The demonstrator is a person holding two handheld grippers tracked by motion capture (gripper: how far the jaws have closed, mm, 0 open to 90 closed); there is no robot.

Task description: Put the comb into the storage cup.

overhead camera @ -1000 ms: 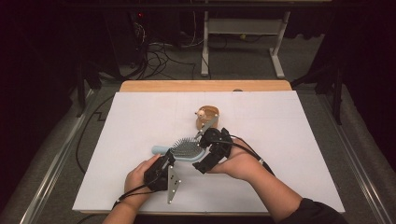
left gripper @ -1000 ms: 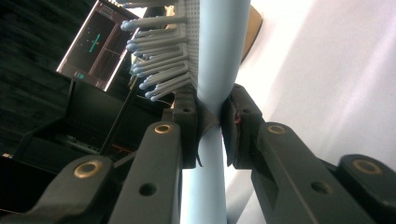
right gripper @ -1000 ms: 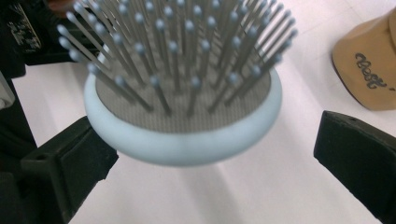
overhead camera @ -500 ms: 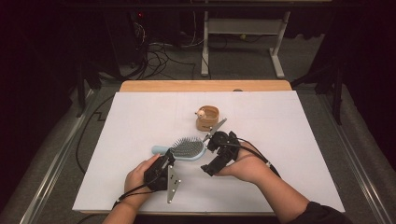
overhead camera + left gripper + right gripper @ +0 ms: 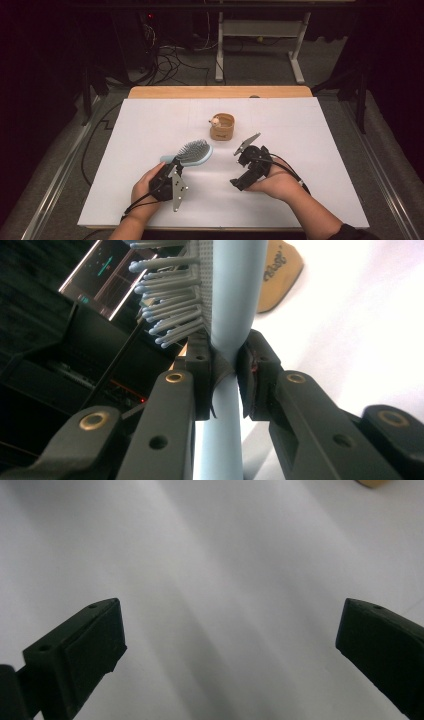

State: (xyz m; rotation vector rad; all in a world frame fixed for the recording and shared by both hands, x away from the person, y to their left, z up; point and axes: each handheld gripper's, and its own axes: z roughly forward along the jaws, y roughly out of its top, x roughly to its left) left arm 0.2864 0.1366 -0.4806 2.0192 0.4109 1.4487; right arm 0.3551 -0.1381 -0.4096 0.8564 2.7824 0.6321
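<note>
Left gripper clamps the pale blue handle of a hairbrush just below the bristle head, jaws pinched tight on the neck, at the near edge of a white table. Held clear of the surface, the brush points up and away from the person, bristles facing the dark room beyond. Right gripper, well apart to the right, hangs with jaws spread wide and nothing between them, bare tabletop beneath. Farther back near the middle of the table stands a small tan cup with a pale object at its rim, too small to identify. Judging by its build, the brush is light, rigid plastic; the smooth, round handle looks apt to twist or slip in a narrow pinch, so the neck, where the handle meets the head, seems the surest hold, while the bristles would bend and offer no purchase. Cables lie on the floor behind the table.
</note>
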